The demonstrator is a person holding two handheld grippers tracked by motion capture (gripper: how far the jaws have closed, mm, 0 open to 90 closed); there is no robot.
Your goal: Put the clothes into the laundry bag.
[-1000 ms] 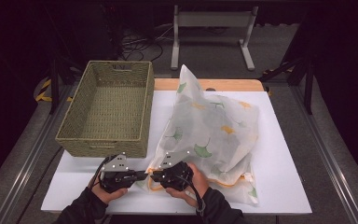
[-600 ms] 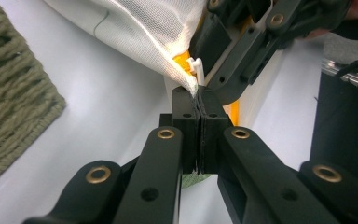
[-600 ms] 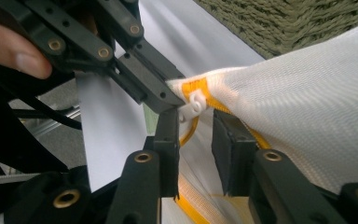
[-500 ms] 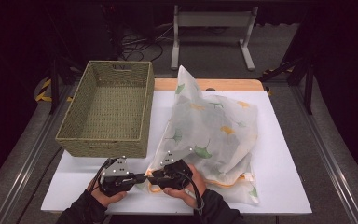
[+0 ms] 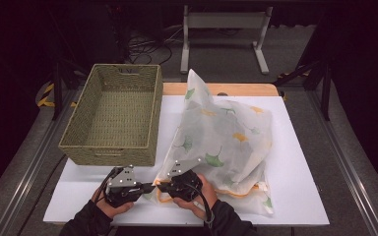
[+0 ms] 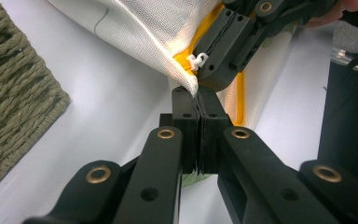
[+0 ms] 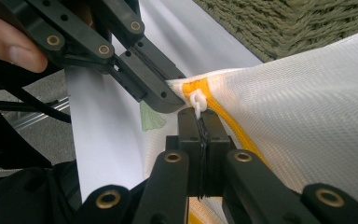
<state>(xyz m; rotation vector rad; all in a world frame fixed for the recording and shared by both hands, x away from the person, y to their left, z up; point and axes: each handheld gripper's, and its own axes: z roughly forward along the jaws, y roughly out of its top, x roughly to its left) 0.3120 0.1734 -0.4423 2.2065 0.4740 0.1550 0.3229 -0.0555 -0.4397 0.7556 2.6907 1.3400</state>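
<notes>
Your two hands sit low in the high view's bottom centre, knuckles up, forearms coming in from the lower edge. Your left claw (image 5: pixel 150 187) points right and your right claw (image 5: pixel 160 187) points left, so the tips almost meet at the near corner of the mesh bag (image 5: pixel 226 142). In the left gripper view the left claw (image 6: pixel 199 95) is pinched tight on the bag's white corner. The right claw (image 7: pixel 199 113) has just been closing — it is now clamped on the white zipper pull (image 7: pixel 197 101) beside the yellow zipper tape (image 7: pixel 233 128). The bag lies mid-frame on the white tabletop (image 5: pixel 305 167) — right of the woven basket (image 5: pixel 113 115).
</notes>
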